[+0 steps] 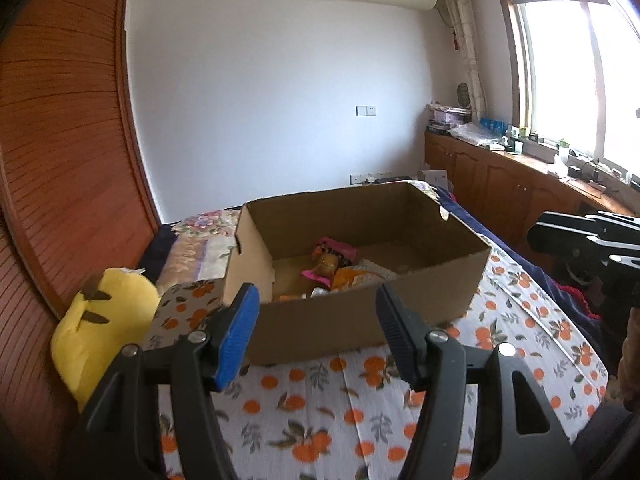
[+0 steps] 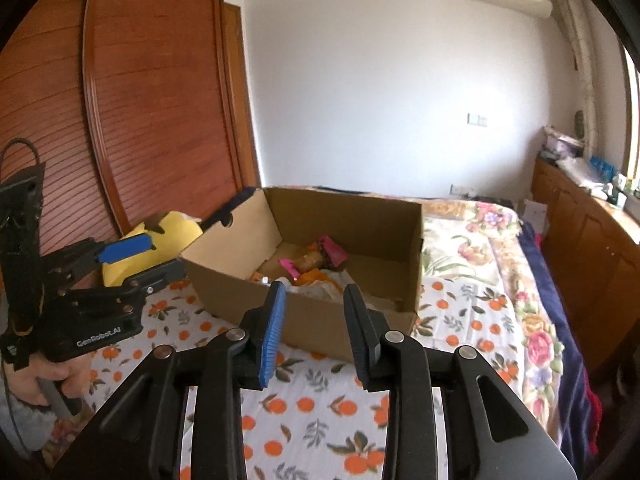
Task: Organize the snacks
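Observation:
An open cardboard box [image 1: 360,312] stands on the bed, and it also shows in the right wrist view [image 2: 240,292]. Inside lie several snack packets: a pink one [image 1: 334,252] and orange and pale ones [image 1: 360,276]; they also show in the right wrist view, the pink one [image 2: 334,254] among them. My left gripper [image 1: 316,328] is open and empty, in front of the box's near wall. My right gripper [image 2: 314,320] is open and empty, just short of the box's near edge. The left gripper shows from the side in the right wrist view [image 2: 120,256].
A yellow plush toy [image 1: 100,320] lies left of the box against the wooden wardrobe [image 1: 60,140]. The orange-print bedsheet [image 1: 320,420] covers the near bed. Wooden cabinets [image 1: 500,184] with clutter run under the window at right.

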Tool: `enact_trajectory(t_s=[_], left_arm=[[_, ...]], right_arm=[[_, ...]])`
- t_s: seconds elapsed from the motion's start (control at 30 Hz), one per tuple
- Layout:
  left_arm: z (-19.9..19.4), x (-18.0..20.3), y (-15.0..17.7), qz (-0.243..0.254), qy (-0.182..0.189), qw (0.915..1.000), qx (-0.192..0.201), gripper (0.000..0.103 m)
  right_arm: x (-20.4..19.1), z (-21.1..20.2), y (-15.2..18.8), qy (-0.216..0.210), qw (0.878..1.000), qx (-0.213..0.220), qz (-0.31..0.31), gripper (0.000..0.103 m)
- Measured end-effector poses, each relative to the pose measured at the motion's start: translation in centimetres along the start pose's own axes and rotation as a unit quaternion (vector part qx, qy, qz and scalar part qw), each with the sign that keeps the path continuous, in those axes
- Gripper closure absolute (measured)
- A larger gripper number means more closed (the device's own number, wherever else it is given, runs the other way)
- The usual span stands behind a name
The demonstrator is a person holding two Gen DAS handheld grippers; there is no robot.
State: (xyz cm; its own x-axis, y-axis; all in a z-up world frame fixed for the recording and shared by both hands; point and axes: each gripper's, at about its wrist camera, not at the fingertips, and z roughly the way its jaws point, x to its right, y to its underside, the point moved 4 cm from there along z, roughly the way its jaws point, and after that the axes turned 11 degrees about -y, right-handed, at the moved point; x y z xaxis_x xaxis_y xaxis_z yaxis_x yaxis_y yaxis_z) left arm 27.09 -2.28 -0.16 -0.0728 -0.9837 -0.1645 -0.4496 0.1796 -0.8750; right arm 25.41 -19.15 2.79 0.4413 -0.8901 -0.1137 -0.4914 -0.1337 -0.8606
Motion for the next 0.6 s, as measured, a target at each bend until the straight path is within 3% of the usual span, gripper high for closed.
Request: enact_trajectory(t_s=[0.3,0.6], left_arm=[[-4.5,-0.3,3.4,-0.009,-0.017,0.9998,0.005,0.039],[-6.5,-0.1,5.7,-0.012,-0.039,0.9992,0.002,0.035]], right_arm=[[-1.8,-3.0,3.8,0.032,0.999,0.016,0.015,0.062],[-2.4,-4.2,6.3,0.064,0.998,0.017,0.012,0.053]])
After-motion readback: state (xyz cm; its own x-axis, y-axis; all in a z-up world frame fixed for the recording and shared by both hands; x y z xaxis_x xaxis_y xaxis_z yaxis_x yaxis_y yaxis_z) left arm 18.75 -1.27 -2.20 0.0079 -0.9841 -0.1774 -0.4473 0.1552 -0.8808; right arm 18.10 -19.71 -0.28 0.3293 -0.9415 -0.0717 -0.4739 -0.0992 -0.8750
